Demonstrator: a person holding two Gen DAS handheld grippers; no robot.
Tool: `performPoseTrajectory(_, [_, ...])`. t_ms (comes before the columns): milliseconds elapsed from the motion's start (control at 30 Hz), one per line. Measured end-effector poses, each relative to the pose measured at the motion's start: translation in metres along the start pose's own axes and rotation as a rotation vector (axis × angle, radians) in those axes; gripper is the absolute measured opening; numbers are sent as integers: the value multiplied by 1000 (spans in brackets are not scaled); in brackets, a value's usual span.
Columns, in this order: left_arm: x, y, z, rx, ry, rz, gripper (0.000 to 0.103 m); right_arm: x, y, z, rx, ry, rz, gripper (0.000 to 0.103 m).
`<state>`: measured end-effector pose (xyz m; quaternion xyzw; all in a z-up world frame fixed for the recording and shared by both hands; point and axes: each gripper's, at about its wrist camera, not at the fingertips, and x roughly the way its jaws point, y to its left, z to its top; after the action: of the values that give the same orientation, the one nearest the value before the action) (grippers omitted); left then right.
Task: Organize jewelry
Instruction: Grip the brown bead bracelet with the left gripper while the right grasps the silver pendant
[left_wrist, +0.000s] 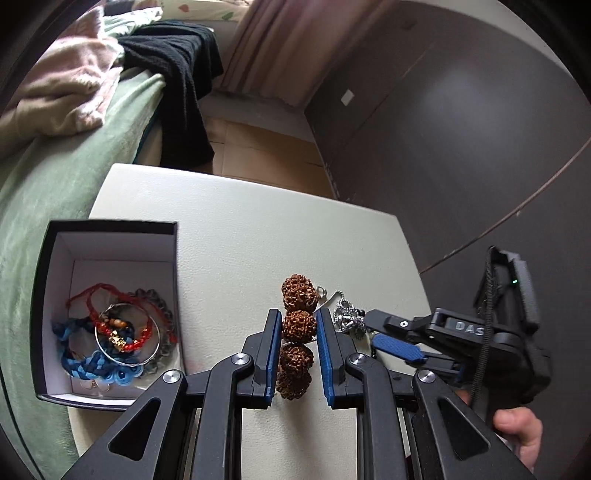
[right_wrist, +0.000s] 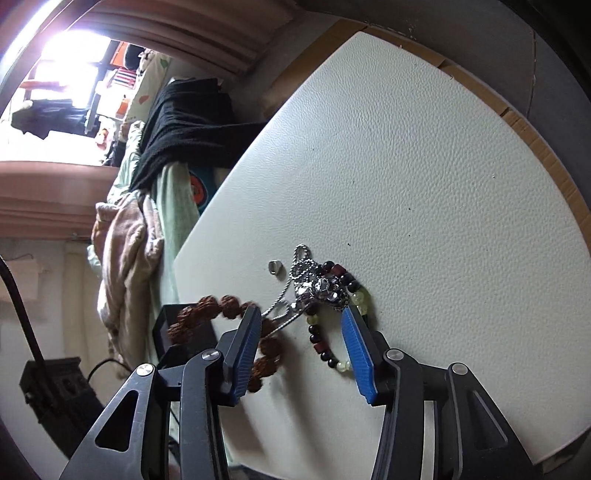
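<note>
My left gripper (left_wrist: 297, 328) is shut on a bracelet of large brown seed beads (left_wrist: 298, 295), held over the white table (left_wrist: 229, 229). The same bracelet (right_wrist: 221, 308) shows in the right wrist view, partly behind my left finger there. My right gripper (right_wrist: 301, 325) is open, its fingers either side of a silver chain with a sparkly pendant (right_wrist: 317, 288) and a dark-and-pale bead bracelet (right_wrist: 332, 354). It also shows in the left wrist view (left_wrist: 373, 328), beside the silver piece (left_wrist: 347, 317). A black box (left_wrist: 107, 310) at left holds red, blue and silver bracelets.
A small silver ring (right_wrist: 275, 266) lies on the table by the chain. A bed with a green blanket (left_wrist: 55, 177) and black cloth (left_wrist: 181, 74) runs along the table's left side. A dark wall (left_wrist: 461, 129) stands to the right.
</note>
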<state>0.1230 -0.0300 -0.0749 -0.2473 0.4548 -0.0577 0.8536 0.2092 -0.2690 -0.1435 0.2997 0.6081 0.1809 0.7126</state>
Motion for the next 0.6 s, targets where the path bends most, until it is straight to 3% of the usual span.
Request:
performPoseTrajectory(167, [-11,10,3,-19,2,-33,20,11,12,-1,-50,-29,-99,48])
performPoseTrajectory(500, [-22,26,5,-41,-4,-37,20,28,56,-18,-305,-116,-430,48])
performPoseTrajectory(600, [-29,26,7,-41,-19,-48,20,27,58,-19,-342,-141,-487,37])
